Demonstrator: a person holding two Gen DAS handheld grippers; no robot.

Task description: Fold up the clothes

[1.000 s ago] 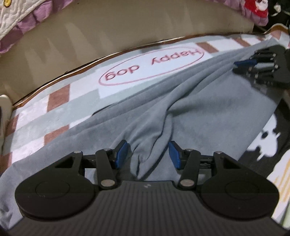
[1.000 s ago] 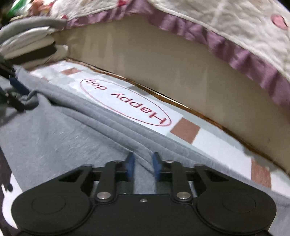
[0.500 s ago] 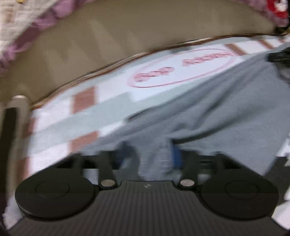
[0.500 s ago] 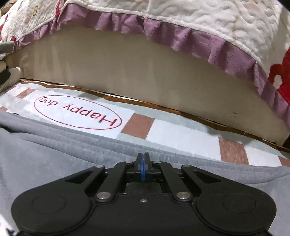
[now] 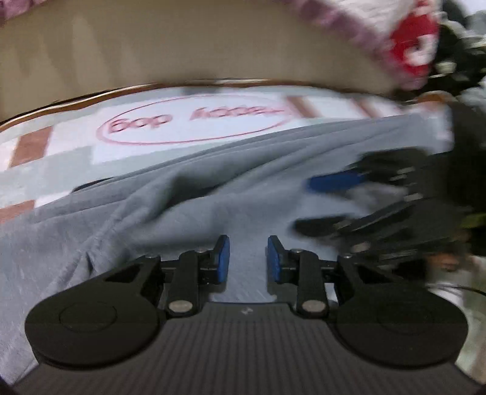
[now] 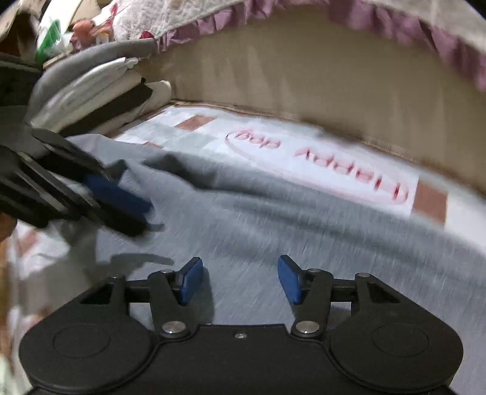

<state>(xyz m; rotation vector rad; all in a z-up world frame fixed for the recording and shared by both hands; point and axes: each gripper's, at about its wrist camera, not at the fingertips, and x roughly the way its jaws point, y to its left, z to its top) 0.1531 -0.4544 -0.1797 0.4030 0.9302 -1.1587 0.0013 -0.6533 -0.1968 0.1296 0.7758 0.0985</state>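
Note:
A grey garment (image 5: 212, 188) lies spread and creased on a mat printed "Happy dog" (image 5: 188, 121). My left gripper (image 5: 247, 261) hovers over a flat part of it. Its jaws are closing, a gap still shows between the blue pads, and nothing is pinched. My right gripper (image 6: 240, 281) is over the same garment (image 6: 303, 237) with its jaws opening wide and nothing between them. Each gripper shows in the other's view: the right gripper (image 5: 334, 197) blurred at the right, the left gripper (image 6: 121, 206) blurred at the left. They are close together.
A stack of folded clothes (image 6: 100, 91) sits at the mat's far left corner. The beige side of a bed (image 5: 152, 51) runs along the mat's far edge, with a quilt's purple frill (image 6: 395, 27) hanging over it. Bare mat (image 6: 319, 158) shows beyond the garment.
My right gripper went from shut on a fold of the grey cloth to open and swung left. The left gripper let its ridge of cloth go, and its jaws are narrower.

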